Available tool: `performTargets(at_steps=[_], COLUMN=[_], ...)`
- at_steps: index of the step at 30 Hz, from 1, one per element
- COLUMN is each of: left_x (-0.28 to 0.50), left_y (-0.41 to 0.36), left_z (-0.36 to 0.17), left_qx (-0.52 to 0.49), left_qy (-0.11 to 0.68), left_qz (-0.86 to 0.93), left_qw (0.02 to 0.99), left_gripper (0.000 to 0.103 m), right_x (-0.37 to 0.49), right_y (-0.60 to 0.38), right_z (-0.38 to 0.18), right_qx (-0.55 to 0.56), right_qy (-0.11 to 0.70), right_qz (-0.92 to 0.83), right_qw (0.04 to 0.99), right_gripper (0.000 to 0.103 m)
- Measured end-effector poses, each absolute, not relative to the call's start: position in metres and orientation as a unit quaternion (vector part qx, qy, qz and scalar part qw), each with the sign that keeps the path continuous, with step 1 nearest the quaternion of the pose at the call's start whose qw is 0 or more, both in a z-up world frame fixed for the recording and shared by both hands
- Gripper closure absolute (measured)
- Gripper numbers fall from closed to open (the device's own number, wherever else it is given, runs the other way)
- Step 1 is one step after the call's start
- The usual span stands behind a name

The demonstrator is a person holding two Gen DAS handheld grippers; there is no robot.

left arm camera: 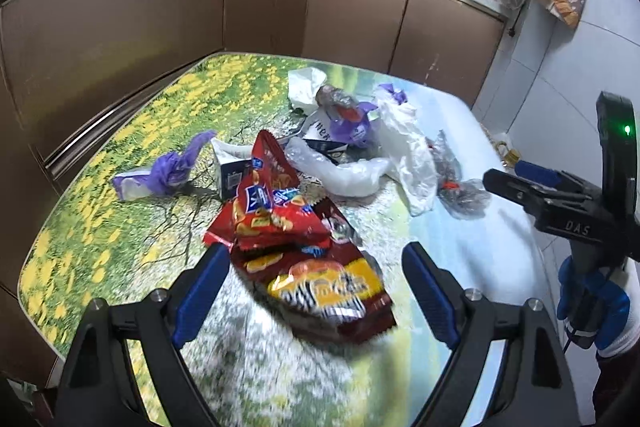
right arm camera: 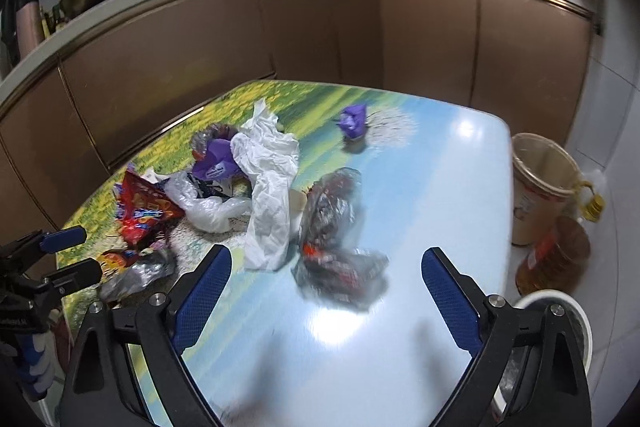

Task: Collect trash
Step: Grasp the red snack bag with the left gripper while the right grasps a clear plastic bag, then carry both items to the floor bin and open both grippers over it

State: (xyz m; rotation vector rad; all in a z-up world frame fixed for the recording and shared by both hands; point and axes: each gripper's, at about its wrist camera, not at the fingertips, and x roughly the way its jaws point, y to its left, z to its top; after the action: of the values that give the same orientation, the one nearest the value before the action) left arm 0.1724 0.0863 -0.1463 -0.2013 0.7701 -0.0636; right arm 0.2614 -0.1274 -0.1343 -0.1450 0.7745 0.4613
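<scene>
Trash lies scattered on a table (left arm camera: 100, 227) with a flower-meadow print. In the left wrist view my left gripper (left arm camera: 316, 263) is open, its blue pads either side of a red snack bag (left arm camera: 320, 287); a second red bag (left arm camera: 272, 203) lies just beyond. In the right wrist view my right gripper (right arm camera: 326, 267) is open and empty above a crumpled clear wrapper with red print (right arm camera: 336, 227). White plastic bags (right arm camera: 272, 179), purple wrappers (right arm camera: 218, 159) and a purple ball (right arm camera: 353, 121) lie further back. The right gripper also shows in the left wrist view (left arm camera: 492, 179).
Brown cabinets (left arm camera: 160, 7) wrap the table's far and left sides. On the floor to the right stand a beige bucket (right arm camera: 540, 179), an oil bottle (right arm camera: 556, 255) and a white bin (right arm camera: 568, 331). A small box (left arm camera: 232, 175) and purple tissue pack (left arm camera: 160, 175) lie at left.
</scene>
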Motion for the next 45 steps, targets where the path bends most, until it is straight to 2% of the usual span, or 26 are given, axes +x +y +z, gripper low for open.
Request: performTargets(at_steps=[3, 4, 5, 9, 12, 14, 17, 19, 21, 30, 34, 38, 45], left_x=[0.185, 0.188, 0.189, 0.185, 0.179, 0.174, 0.164, 0.158, 0.152, 0.149, 0.176, 0.216, 0.277], left_y=[0.088, 0.089, 0.089, 0.087, 0.086, 0.082, 0.072, 0.067, 0.062, 0.020, -0.041, -0.121, -0.259], left_z=[-0.157, -0.162, -0.165, -0.170, -0.172, -0.174, -0.172, -0.170, -0.167, -0.131, -0.111, -0.104, -0.122], left_qx=[-0.108, -0.109, -0.109, -0.106, -0.115, -0.112, -0.097, -0.093, -0.088, -0.052, -0.013, 0.005, 0.016], left_qy=[0.398, 0.407, 0.414, 0.419, 0.422, 0.427, 0.432, 0.433, 0.430, 0.410, 0.396, 0.394, 0.421], left_qz=[-0.026, -0.027, -0.029, -0.031, -0.047, -0.057, -0.066, -0.071, -0.075, -0.118, -0.175, -0.242, -0.326], left_qw=[0.911, 0.907, 0.903, 0.901, 0.898, 0.895, 0.894, 0.894, 0.896, 0.903, 0.901, 0.887, 0.846], left_gripper=[0.021, 0.030, 0.038, 0.044, 0.056, 0.063, 0.068, 0.071, 0.079, 0.081, 0.081, 0.081, 0.080], right_x=[0.281, 0.287, 0.291, 0.299, 0.292, 0.285, 0.271, 0.259, 0.248, 0.206, 0.201, 0.212, 0.241], right_y=[-0.115, -0.112, -0.110, -0.111, -0.113, -0.116, -0.123, -0.128, -0.132, -0.189, -0.255, -0.328, -0.413], right_z=[-0.144, -0.147, -0.151, -0.166, -0.171, -0.173, -0.171, -0.169, -0.166, -0.124, -0.121, -0.141, -0.188], right_qx=[-0.084, -0.088, -0.090, -0.083, -0.082, -0.082, -0.069, -0.063, -0.053, -0.009, 0.022, 0.054, 0.103], right_qy=[0.387, 0.395, 0.402, 0.438, 0.450, 0.458, 0.466, 0.467, 0.462, 0.404, 0.396, 0.406, 0.430], right_qz=[0.234, 0.238, 0.240, 0.244, 0.242, 0.242, 0.251, 0.256, 0.265, 0.241, 0.169, 0.077, -0.009], right_qw=[0.888, 0.883, 0.879, 0.862, 0.856, 0.851, 0.846, 0.844, 0.845, 0.883, 0.903, 0.909, 0.897], right_gripper=[0.010, 0.013, 0.018, 0.035, 0.053, 0.076, 0.085, 0.087, 0.087, 0.087, 0.087, 0.087, 0.086])
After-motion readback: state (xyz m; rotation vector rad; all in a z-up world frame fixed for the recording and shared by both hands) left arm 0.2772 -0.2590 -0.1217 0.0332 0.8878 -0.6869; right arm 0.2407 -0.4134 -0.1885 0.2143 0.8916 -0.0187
